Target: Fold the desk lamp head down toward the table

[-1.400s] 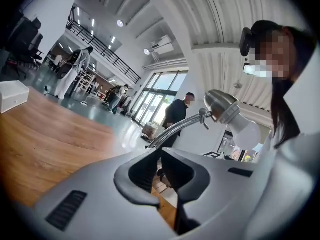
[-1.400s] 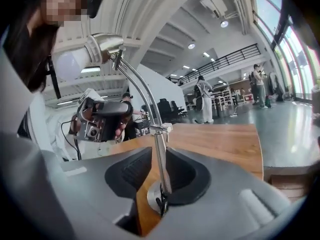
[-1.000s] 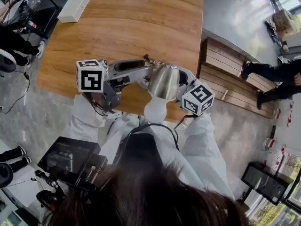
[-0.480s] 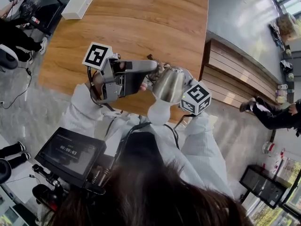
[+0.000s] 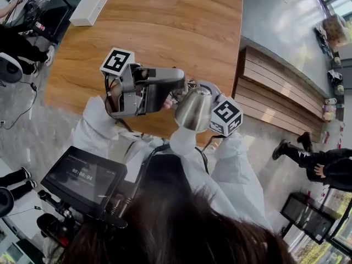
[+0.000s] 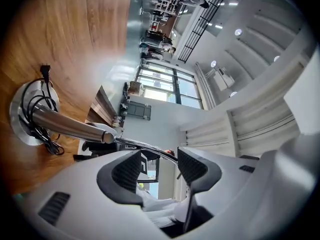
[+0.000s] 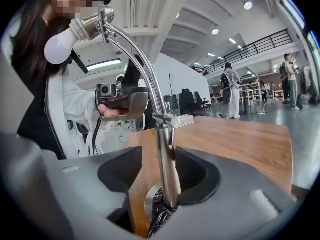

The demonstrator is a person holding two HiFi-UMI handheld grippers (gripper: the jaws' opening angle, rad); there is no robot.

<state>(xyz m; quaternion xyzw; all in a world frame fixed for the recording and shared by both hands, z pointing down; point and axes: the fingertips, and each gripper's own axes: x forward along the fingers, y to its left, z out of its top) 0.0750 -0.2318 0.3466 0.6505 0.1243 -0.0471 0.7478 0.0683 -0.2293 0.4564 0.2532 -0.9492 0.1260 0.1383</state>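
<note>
The desk lamp (image 5: 193, 110) stands at the near edge of the wooden table (image 5: 165, 21), at the centre of the head view. Its metal shade and white bulb (image 7: 59, 48) are raised on a thin curved neck (image 7: 140, 59). The neck is hinged to an upright post (image 7: 166, 154) above a round base (image 6: 22, 115), where the cord is coiled.

The lamp is judged rigid, polished and therefore slippery. The bulb is judged fragile and is not to be gripped. Folding is expected to occur at the hinge only. The post is best clamped low to stop the base from tipping, while the neck is taken near the shade and pressed down.

The left gripper (image 6: 161, 163) is rolled so that its marker cube (image 5: 117, 62) faces up. It is pointed toward the right of the head view, at the neck. Its jaws have just been opening and now stand wide. The neck crosses the gap at their tips and is not pinched.

The right gripper (image 7: 160, 174) is held at the lower right of the shade and aimed slightly downward. Its jaws have also just been opening. The post stands between them, close against the right pad, with a clear gap at the left pad. No clamp is applied.
</note>
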